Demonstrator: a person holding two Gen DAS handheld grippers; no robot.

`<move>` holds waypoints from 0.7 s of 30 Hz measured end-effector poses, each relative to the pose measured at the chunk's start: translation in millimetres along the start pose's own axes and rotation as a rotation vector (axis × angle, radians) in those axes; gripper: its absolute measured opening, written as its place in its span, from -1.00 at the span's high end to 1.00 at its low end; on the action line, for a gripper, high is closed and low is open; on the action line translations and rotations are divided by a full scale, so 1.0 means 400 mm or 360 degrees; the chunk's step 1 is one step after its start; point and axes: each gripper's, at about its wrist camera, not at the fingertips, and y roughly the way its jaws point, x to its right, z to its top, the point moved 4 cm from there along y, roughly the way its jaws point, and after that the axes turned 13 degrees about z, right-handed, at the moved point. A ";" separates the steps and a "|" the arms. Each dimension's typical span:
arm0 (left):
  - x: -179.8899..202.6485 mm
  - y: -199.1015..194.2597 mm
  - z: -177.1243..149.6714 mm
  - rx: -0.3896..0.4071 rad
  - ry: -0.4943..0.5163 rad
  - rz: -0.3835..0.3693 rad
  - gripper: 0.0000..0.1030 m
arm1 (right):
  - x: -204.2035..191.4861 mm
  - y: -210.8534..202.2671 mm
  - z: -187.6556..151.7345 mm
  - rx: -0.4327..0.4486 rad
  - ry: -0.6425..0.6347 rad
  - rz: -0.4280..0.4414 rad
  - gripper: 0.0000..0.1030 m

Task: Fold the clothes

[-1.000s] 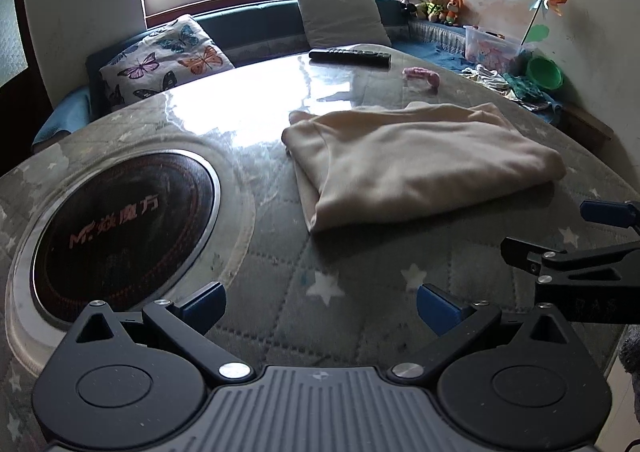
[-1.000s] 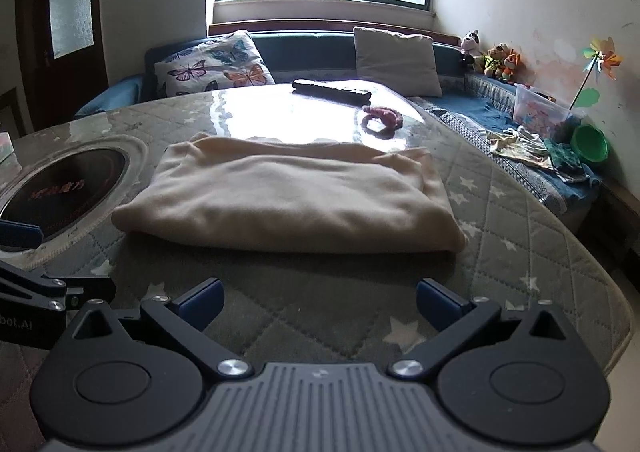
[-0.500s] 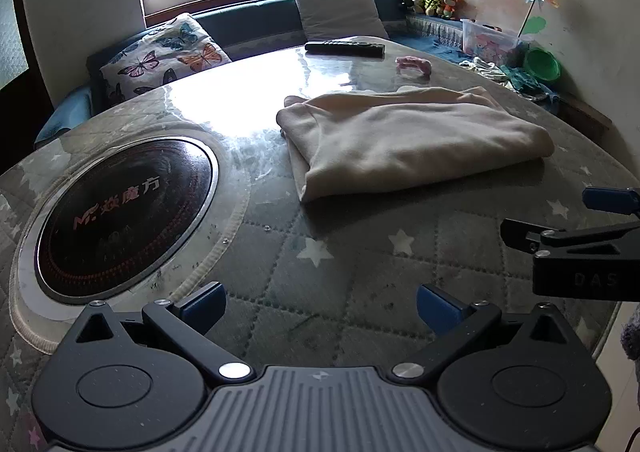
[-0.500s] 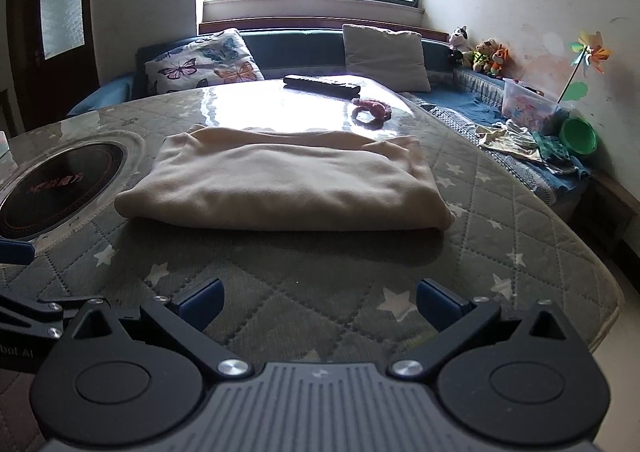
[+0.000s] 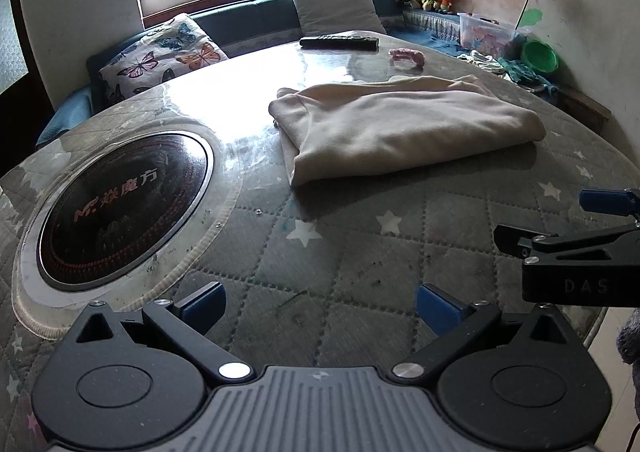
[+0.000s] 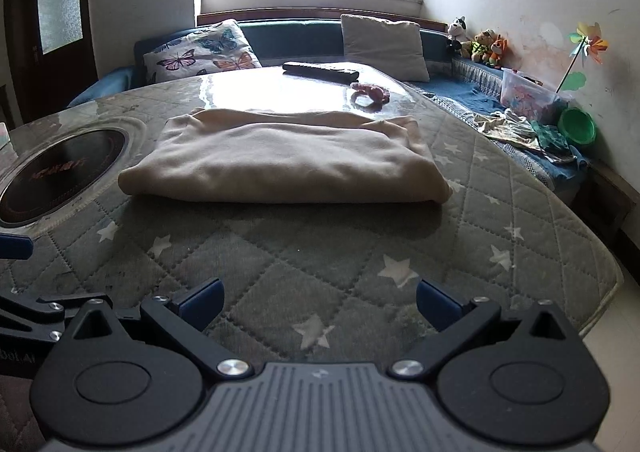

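Observation:
A cream garment [image 5: 404, 128] lies folded into a thick rectangle on the quilted star-pattern table cover [image 5: 360, 252]; it also shows in the right wrist view [image 6: 284, 160]. My left gripper [image 5: 320, 306] is open and empty, hanging over the cover well short of the garment's near edge. My right gripper [image 6: 318, 302] is open and empty, also back from the garment near the table's front edge. The right gripper shows from the side in the left wrist view [image 5: 568, 232].
A round black induction hob [image 5: 120, 204] is set into the table at the left. A remote control [image 5: 339, 41] and a pink hair tie [image 5: 406, 57] lie at the far side. A sofa with cushions [image 6: 200, 54] and toys runs behind the table. The table edge [image 6: 600, 292] drops off on the right.
Both grippers have drawn back from the folded garment toward the table's front edge. The garment has stayed still. Both stay open.

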 end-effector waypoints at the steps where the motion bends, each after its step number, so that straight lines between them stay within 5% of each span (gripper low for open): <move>1: 0.001 -0.002 -0.001 0.0001 0.0002 0.0000 -1.00 | -0.001 -0.002 -0.001 0.0000 0.0000 0.0001 -1.00; 21: 0.020 -0.026 -0.012 0.0026 0.0020 0.0003 -1.00 | -0.003 -0.017 -0.012 0.0007 0.0005 0.0010 -1.00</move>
